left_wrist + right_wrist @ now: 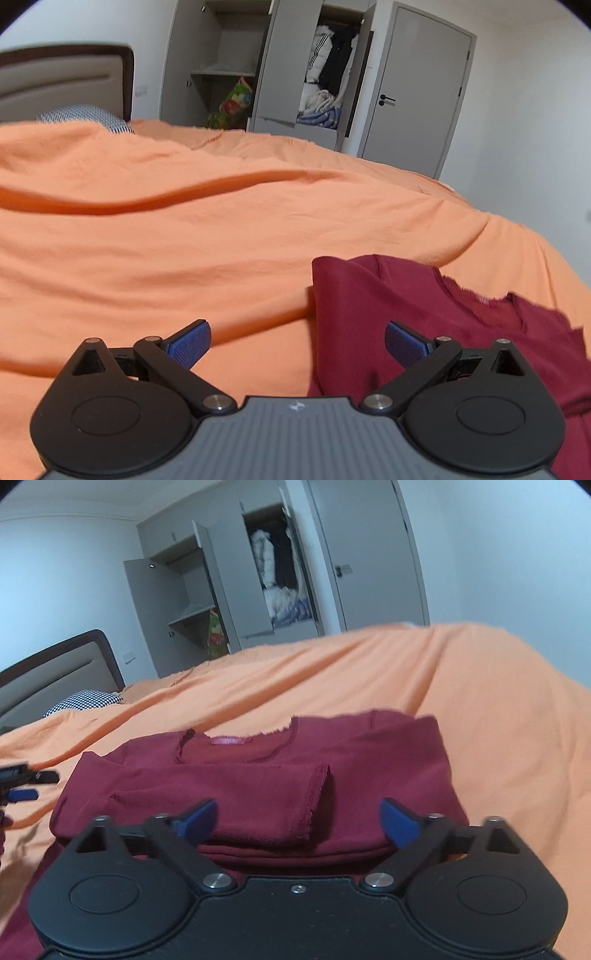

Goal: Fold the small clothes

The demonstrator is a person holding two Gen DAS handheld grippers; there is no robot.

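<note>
Maroon top (258,794) on orange bedsheet (221,229), partly folded, sleeve laid across front, neckline facing away. Left gripper (297,345) spread wide, empty, over garment's left edge. Right gripper (297,823) spread wide, empty, above near hem. Open wardrobe (266,66) behind bed.

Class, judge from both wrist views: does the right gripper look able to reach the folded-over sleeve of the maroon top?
Probably yes. The right gripper is open, directly facing the sleeve lying on the maroon top, with nothing between them.
</note>
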